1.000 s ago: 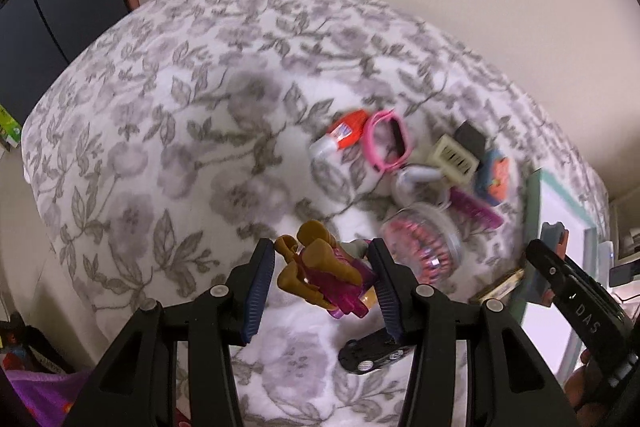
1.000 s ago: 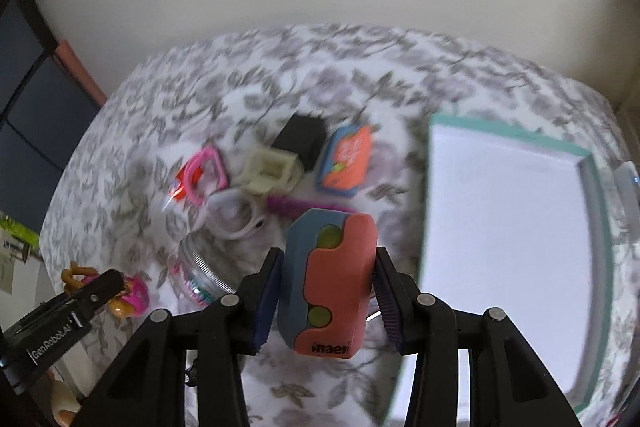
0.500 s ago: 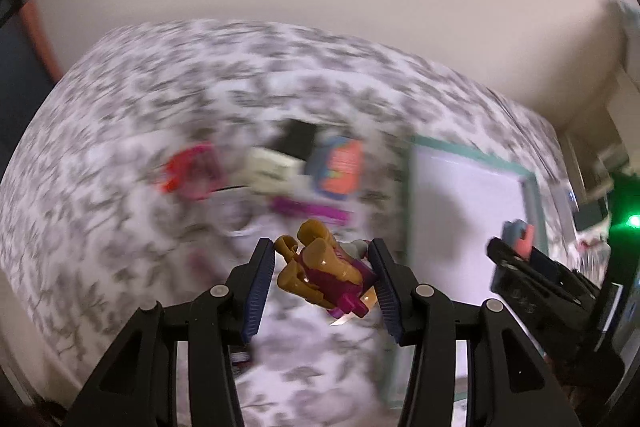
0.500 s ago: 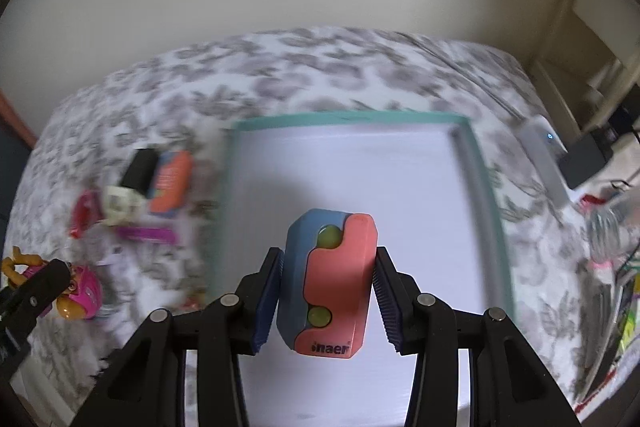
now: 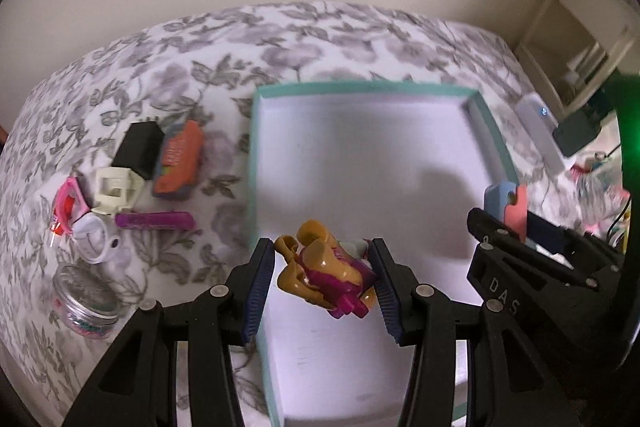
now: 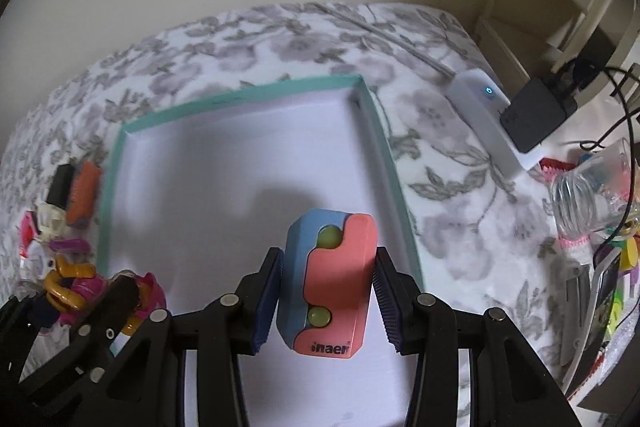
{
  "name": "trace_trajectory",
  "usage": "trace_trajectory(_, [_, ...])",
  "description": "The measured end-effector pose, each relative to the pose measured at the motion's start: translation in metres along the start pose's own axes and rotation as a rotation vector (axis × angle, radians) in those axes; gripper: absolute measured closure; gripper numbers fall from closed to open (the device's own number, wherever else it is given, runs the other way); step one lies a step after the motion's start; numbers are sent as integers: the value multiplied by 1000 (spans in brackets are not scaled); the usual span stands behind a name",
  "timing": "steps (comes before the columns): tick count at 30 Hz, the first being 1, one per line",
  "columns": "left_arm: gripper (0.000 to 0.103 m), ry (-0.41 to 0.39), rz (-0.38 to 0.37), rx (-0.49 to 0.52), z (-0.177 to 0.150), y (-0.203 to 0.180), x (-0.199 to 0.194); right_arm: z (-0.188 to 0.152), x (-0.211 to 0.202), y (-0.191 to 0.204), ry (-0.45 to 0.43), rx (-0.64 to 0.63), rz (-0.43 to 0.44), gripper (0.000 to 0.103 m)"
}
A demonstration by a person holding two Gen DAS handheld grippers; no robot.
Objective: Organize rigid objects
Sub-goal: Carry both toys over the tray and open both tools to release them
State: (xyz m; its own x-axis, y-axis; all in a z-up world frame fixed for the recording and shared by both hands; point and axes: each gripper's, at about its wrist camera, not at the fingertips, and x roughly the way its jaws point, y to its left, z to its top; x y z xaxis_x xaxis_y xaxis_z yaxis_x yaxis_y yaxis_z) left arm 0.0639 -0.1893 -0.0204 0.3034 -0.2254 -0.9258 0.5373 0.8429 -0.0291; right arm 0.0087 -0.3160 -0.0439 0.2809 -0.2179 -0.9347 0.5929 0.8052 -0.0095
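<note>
Left gripper (image 5: 325, 281) frame: black plastic struts with triangular cut-outs are seen.
Left fingers (image 5: 258, 291): ribbed dark-blue pads are fitted.
Fasteners: round silver screw heads are set at the joints.
Right gripper (image 6: 328, 297) frame: the same black struts and blue ribbed pads are shown.
Marking: white letters "DAS" are printed on the right gripper's side.

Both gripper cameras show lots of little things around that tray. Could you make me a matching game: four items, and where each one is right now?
Items:
1. toy figure
2. pink and blue block
3. purple comb
4. teal-rimmed tray

Places:
A. lying on the floral cover, left of the tray
B. clamped in the right gripper
C. resting on the floral cover, nothing lying inside it
D. clamped in the left gripper

Pairs: 1-D, 2-B, 3-A, 4-C
</note>
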Motion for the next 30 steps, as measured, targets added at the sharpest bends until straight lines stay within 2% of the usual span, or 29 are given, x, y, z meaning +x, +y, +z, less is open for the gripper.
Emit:
trace_trajectory(4, [53,24,12,36,-6,-8,12,-4,15,-3,41,12,0,55])
trace_trajectory(6, [53,12,22,47,-8,-10,13,-7,20,-4,60,18,-4,55])
trace_trajectory(22, [53,17,4,39,-5,-7,15,-5,23,-2,80,21,-14,53])
trace_trajectory(23, [52,20,-1,34,-5,-6,15,-5,23,-1,79,19,-18,52])
trace_trajectory(25, [51,26,-9,21,-4,-4,15,-2,21,-1,74,11,-32,43])
trace_trajectory(30, [42,25,-34,-14,2,3,7,1,8,-5,54,37,-14,43])
